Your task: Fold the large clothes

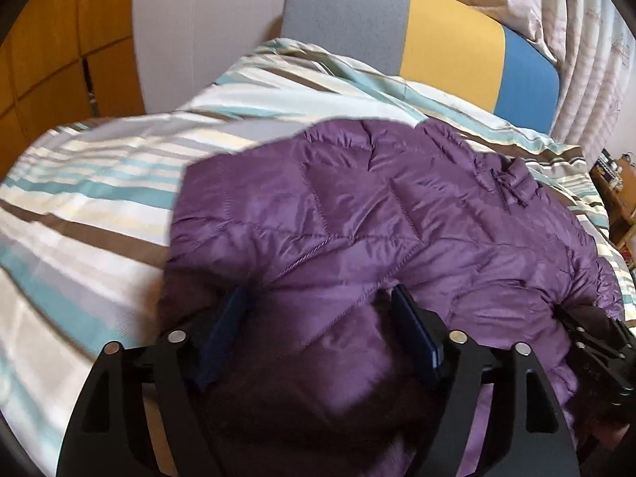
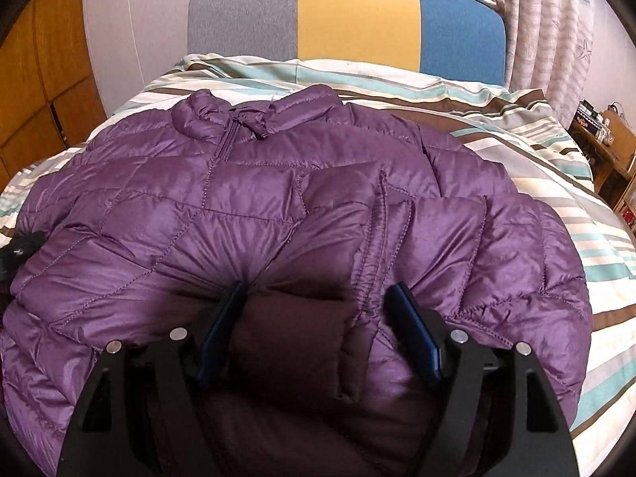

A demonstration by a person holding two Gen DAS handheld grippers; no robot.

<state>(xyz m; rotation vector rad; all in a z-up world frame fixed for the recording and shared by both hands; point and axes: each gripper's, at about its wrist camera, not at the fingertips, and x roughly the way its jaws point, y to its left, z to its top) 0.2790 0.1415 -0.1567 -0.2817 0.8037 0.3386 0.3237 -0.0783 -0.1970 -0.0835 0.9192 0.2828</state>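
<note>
Bed (image 2: 516, 183) | my left gripper (image 1: 318, 306) and right gripper (image 2: 318, 302), jaws clamped on purple jacket (image 2: 246, 198) hem | I'd carry both corners evenly toward collar.

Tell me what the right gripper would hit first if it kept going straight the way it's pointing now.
Most likely the purple puffer jacket: its padded fabric already bulges between the right gripper's jaws and fills the view ahead. The striped bedding lies beyond it. How much gap remains is hard to judge.
</note>
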